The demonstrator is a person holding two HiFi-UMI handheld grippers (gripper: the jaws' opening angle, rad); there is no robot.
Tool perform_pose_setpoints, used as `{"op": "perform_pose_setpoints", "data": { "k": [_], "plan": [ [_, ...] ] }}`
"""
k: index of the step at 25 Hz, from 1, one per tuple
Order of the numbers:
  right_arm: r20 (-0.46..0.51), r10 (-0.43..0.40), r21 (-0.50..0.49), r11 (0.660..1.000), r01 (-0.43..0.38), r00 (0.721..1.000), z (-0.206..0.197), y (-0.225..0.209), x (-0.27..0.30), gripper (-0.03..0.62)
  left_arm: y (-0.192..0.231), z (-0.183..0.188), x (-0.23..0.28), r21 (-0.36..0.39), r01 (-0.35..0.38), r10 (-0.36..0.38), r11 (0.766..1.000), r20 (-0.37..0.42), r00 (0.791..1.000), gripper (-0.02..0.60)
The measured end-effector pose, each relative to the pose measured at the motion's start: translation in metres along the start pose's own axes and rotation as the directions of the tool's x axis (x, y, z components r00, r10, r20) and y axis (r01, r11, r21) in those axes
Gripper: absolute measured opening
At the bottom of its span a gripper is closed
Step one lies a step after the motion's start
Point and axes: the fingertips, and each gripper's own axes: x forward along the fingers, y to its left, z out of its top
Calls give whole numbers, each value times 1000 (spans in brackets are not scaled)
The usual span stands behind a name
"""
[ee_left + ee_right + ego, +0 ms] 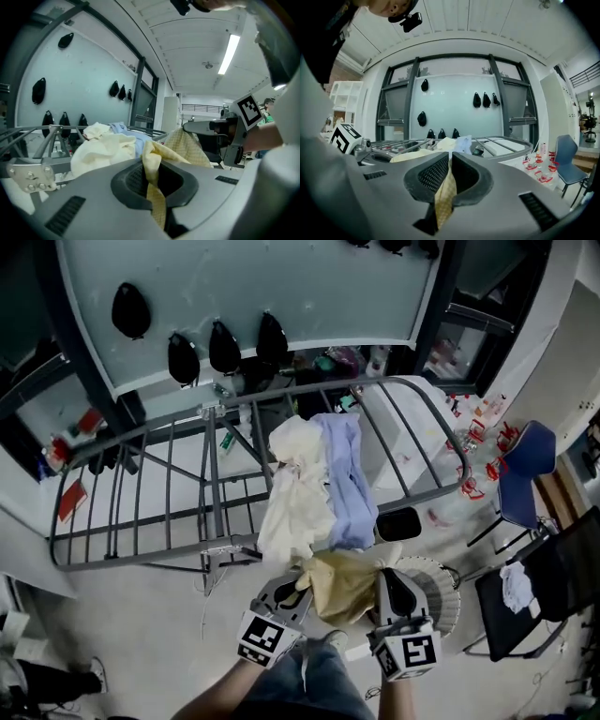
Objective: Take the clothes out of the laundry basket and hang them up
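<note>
A yellow checked cloth (342, 582) hangs stretched between my two grippers, just in front of the grey drying rack (141, 554). My left gripper (298, 585) is shut on one edge of this cloth (151, 164), and my right gripper (386, 579) is shut on the other edge (446, 192). A cream garment (295, 493) and a light blue shirt (349, 479) lie draped over the rack's bars. The white laundry basket (441, 589) stands on the floor below and right of the right gripper, partly hidden by it.
Black hooks (223, 345) hang on the pale wall panel behind the rack. A blue chair (525, 465) and a black chair (530, 601) with a white cloth on its seat stand at the right. Small red and white items (478, 442) litter the floor there.
</note>
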Motion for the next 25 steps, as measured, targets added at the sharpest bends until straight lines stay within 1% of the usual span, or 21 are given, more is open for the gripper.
{"op": "perform_pose_setpoints", "data": {
  "k": [3, 5, 6, 9, 12, 14, 16, 20, 22, 25],
  "plan": [
    [5, 96, -8, 995, -96, 995, 4, 33, 19, 26, 23, -3, -24, -23, -91, 91, 996, 0, 996, 23],
    [-2, 158, -8, 987, -158, 988, 4, 58, 29, 26, 37, -4, -39, -35, -139, 139, 990, 2, 990, 23],
    [13, 182, -9, 983, -182, 983, 7, 69, 34, 26, 43, -4, -46, -42, -163, 164, 986, 3, 987, 23],
    [34, 269, -14, 963, -269, 962, 13, 101, 48, 25, 60, -5, -67, -60, -240, 241, 969, 6, 970, 23],
    [45, 355, -10, 935, -355, 934, 19, 125, 57, 25, 74, -4, -86, -75, -321, 323, 944, 19, 946, 23],
    [76, 393, -9, 919, -394, 916, 29, 134, 62, 25, 81, 0, -97, -81, -371, 374, 925, 30, 927, 23],
    [93, 434, -13, 900, -435, 896, 37, 140, 66, 25, 88, 8, -107, -90, -421, 426, 902, 46, 903, 23],
    [83, 527, -34, 850, -526, 846, 49, 147, 69, 25, 99, 28, -124, -100, -518, 526, 850, 84, 847, 23],
    [98, 558, -43, 830, -556, 824, 59, 149, 72, 26, 102, 38, -131, -99, -558, 566, 824, 102, 818, 23],
    [126, 597, -54, 802, -595, 793, 71, 151, 77, 26, 107, 53, -138, -121, -609, 621, 784, 124, 774, 23]
  ]
}}
